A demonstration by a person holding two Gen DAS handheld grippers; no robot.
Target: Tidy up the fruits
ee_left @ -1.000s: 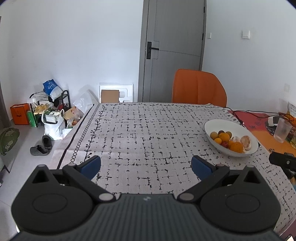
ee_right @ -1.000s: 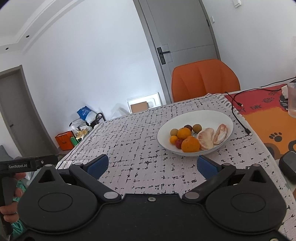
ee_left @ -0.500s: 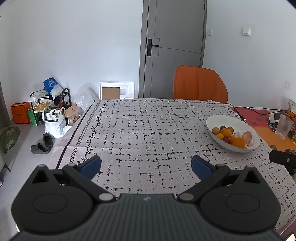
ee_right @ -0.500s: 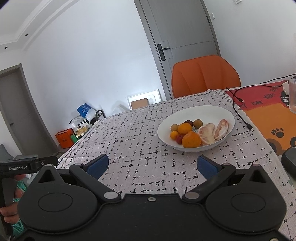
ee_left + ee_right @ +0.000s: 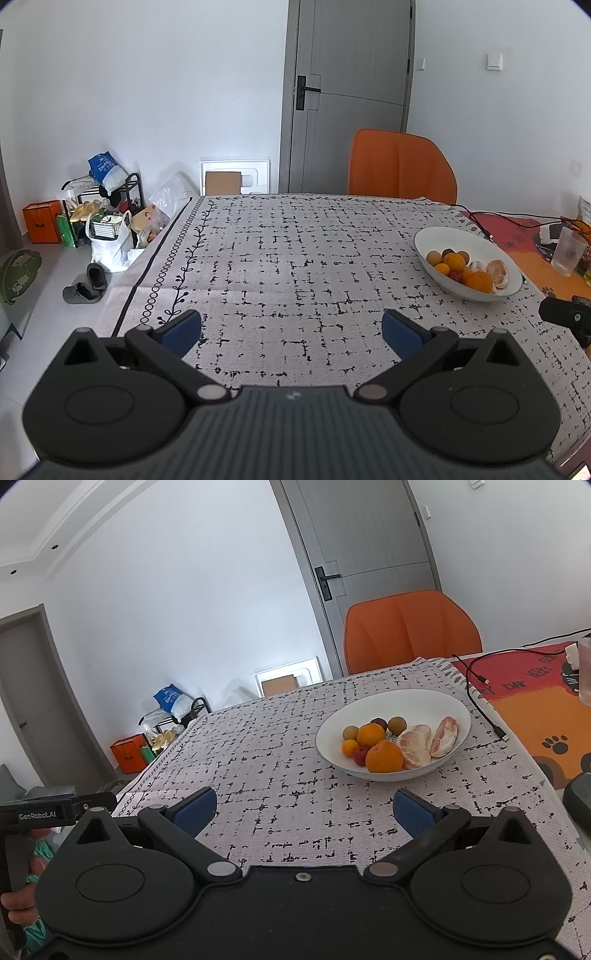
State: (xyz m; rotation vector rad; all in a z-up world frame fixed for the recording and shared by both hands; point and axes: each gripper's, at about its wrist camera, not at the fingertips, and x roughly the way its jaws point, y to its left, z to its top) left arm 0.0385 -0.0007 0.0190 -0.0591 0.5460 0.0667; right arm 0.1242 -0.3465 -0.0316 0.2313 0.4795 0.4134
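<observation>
A white oval bowl [image 5: 452, 709] stands on the patterned tablecloth [image 5: 280, 753] and holds oranges [image 5: 384, 757], peeled citrus pieces [image 5: 415, 744] and several small round fruits. It also shows at the right of the left wrist view [image 5: 454, 236]. My right gripper [image 5: 303, 810] is open and empty, low over the cloth, short of the bowl. My left gripper [image 5: 291, 328] is open and empty over the cloth near the table's front edge, well left of the bowl.
An orange chair [image 5: 400, 166] stands at the table's far side. A black cable [image 5: 484, 698] and a plastic cup [image 5: 567, 251] lie on the orange mat [image 5: 535, 716] right of the bowl. Bags, shoes and a rack [image 5: 99, 221] clutter the floor at left.
Both grippers have pulled back and tilted a little, so the bowl sits slightly farther off in both views. Both stay open and empty.
</observation>
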